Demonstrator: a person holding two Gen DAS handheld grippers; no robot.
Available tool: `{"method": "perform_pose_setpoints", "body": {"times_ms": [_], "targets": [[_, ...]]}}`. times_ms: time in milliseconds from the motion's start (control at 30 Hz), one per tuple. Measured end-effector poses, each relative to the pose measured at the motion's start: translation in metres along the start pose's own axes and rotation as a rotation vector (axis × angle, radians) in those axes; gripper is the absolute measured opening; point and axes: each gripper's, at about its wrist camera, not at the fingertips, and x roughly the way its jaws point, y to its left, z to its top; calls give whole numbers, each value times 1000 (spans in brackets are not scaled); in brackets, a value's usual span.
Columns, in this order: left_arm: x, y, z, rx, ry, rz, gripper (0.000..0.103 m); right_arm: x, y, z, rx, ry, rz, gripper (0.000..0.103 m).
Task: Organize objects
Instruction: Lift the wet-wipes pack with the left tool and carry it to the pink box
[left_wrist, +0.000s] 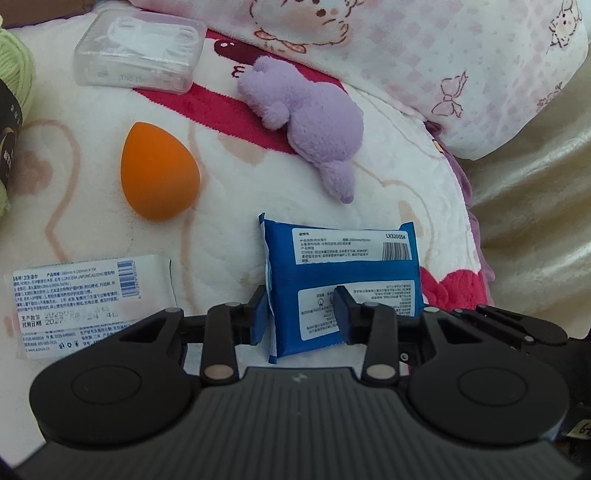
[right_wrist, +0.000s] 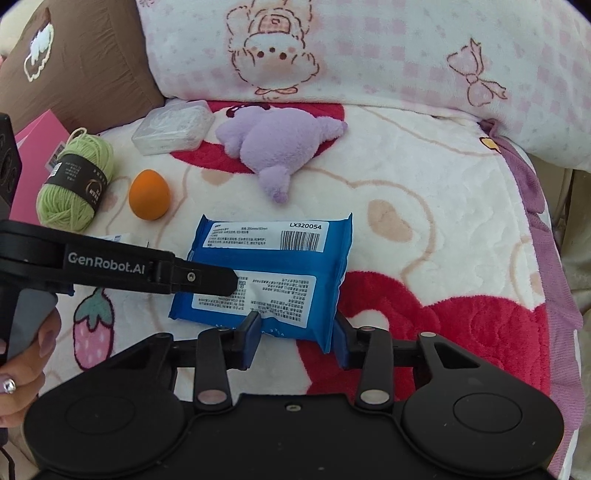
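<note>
Landmark: blue wipes pack (right_wrist: 271, 273), flat on the blanket (right_wrist: 424, 192).
Right gripper (right_wrist: 297, 334): pads pinching the pack's near right corner.
Left gripper (right_wrist: 221, 282): tip on the pack's left side.
Orange sponge (right_wrist: 149, 199): beyond-left of the pack.
Purple plush (right_wrist: 275, 147): beyond the pack.

The left gripper (left_wrist: 301, 314) points steeply down, its two blue-padded fingers (left_wrist: 258, 317) drawn close and pressing on the near left part of a blue packet (left_wrist: 343, 266). The right gripper (right_wrist: 295, 332) tilts down likewise, its jaws nipping the packet's near right corner. The person's left hand (right_wrist: 22, 354) wraps the left gripper's handle at the lower left of the right wrist view.
</note>
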Motion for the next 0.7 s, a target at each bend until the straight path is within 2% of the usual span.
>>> {"method": "perform_pose_setpoints", "body": {"times_ms": [133, 267, 400, 700], "targets": [[-4, -6, -5, 37, 8, 20, 30, 4, 2, -5, 24, -35, -14, 48], [-12, -6, -10, 6, 47, 23, 31, -8, 19, -8, -3, -68, -52, 48], [-24, -7, -17, 31, 67, 15, 31, -19, 39, -11, -49, -82, -88, 53], [-55, 0, -27, 66, 88, 17, 31, -37, 64, -21, -55, -82, -39, 58]]}}
